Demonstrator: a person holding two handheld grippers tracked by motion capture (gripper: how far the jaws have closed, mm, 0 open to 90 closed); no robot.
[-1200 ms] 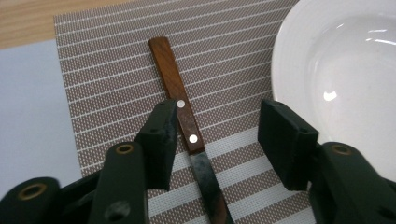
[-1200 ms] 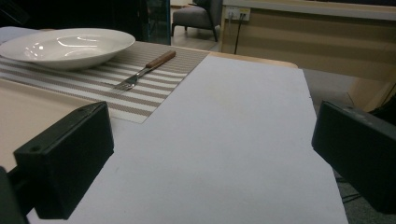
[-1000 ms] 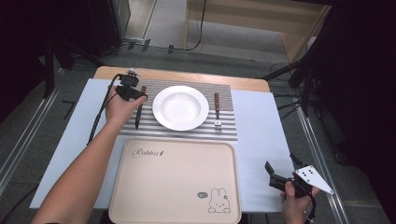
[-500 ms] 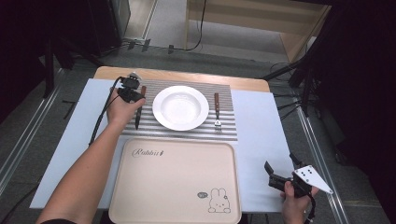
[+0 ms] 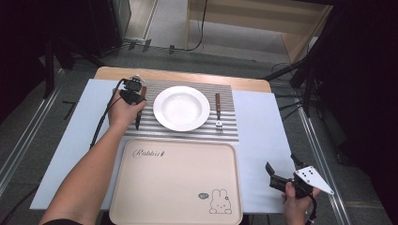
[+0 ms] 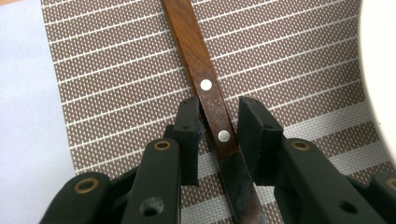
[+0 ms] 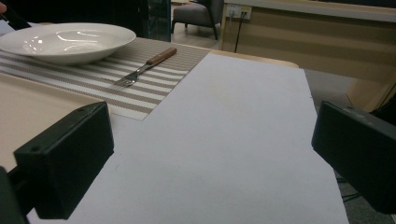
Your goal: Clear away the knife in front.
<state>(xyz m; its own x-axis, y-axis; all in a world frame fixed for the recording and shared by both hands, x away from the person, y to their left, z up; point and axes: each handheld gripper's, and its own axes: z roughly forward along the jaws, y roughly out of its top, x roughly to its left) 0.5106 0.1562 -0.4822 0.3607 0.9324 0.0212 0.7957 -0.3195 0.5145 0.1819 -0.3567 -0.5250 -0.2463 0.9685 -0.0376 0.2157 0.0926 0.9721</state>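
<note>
A knife with a brown wooden handle (image 6: 189,42) lies on the striped placemat (image 6: 116,84), left of the white plate (image 5: 181,108). My left gripper (image 6: 219,112) points down at the knife (image 5: 139,112), its jaws on either side of the handle near the blade. They have just been closing. The left pad (image 6: 191,126) is at the handle's edge, and a thin gap remains at the right pad. In the high view the left gripper (image 5: 134,96) is under the person's hand. My right gripper (image 5: 282,166) rests open and empty at the table's near right corner, its jaws (image 7: 210,158) wide apart.
A fork (image 5: 218,112) lies on the placemat to the right of the plate. A beige tray (image 5: 176,183) with a rabbit print sits in front of the placemat. A pale blue cloth (image 7: 233,140) covers the table. The plate's rim (image 6: 380,70) is close on the knife's right.
The left hand has shifted very slightly over the knife's handle. The right hand has kept still.
</note>
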